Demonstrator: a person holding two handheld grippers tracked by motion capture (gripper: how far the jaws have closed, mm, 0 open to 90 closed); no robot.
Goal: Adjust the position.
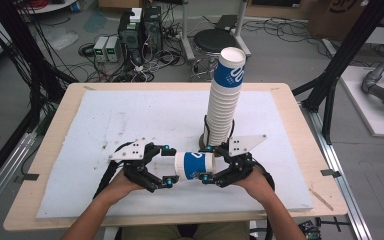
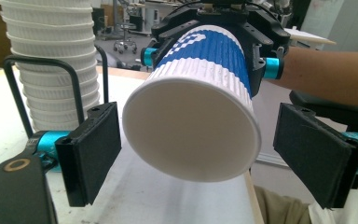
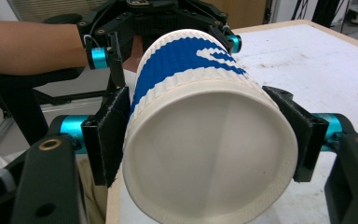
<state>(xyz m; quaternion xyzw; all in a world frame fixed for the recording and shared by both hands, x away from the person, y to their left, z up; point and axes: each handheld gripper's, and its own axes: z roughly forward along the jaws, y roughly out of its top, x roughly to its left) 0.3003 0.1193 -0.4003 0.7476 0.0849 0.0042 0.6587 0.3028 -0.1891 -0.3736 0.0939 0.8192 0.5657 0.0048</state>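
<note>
You have a tall stack of cups (image 1: pixel 225 100) standing in a black wire holder (image 2: pixel 51 65) on the white board (image 1: pixel 130 120) covering the table (image 1: pixel 300 130). Beyond it, a stool (image 1: pixel 214 41) and computer boxes (image 1: pixel 140 30) sit among floor cables.

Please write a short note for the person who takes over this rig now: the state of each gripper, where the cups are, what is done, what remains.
Right gripper: jaws shut on the blue-and-white cup, held sideways above the white mat.
Left gripper: jaws open around the cup's other end, pads not touching.
Cup stack: upright in its wire holder, behind the grippers.
Done: the cup rests with the right gripper alone.
Left: probably to put it on the stack.
</note>
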